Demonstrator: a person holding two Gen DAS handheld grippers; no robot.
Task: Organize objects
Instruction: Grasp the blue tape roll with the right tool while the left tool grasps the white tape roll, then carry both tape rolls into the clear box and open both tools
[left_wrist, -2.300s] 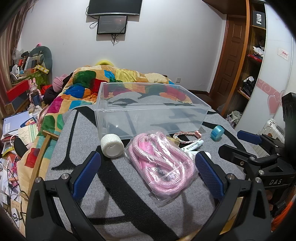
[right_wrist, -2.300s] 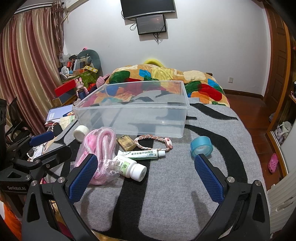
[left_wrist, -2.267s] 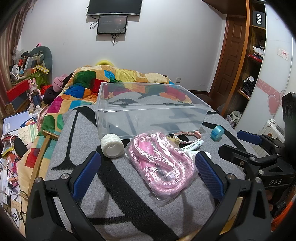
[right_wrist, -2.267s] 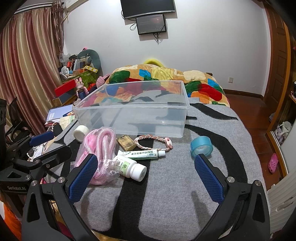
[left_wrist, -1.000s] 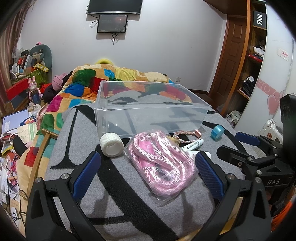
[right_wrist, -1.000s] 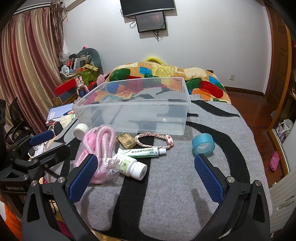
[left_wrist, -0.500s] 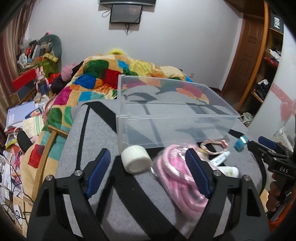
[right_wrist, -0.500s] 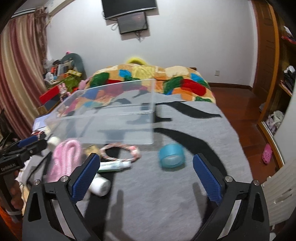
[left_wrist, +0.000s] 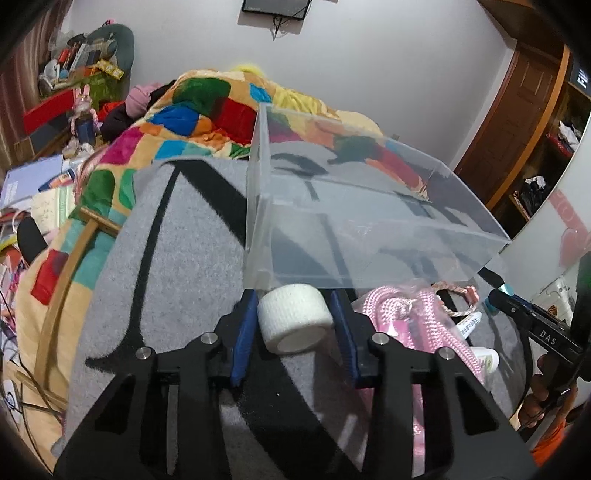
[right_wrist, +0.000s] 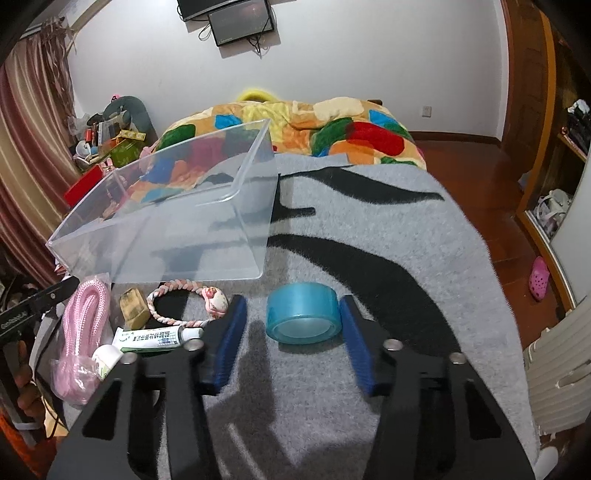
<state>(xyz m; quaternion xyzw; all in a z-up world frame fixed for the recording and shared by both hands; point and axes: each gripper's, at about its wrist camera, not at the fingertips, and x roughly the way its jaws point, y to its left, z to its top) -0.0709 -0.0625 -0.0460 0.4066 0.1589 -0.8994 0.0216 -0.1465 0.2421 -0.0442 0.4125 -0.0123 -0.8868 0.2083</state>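
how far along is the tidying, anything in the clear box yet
Nothing is put away: the clear box looks empty. In hand: the left claw has its pads against a white bandage roll, and the right claw straddles a blue tape roll with a gap on the left side. Left on the blanket: pink rope, toothpaste tube, braided bracelet, white bottle and a small brown packet.

my left wrist view looks low and close along the bed toward the clear box (left_wrist: 369, 221); my right wrist view faces likewise from its other end. both share the box (right_wrist: 177, 221).
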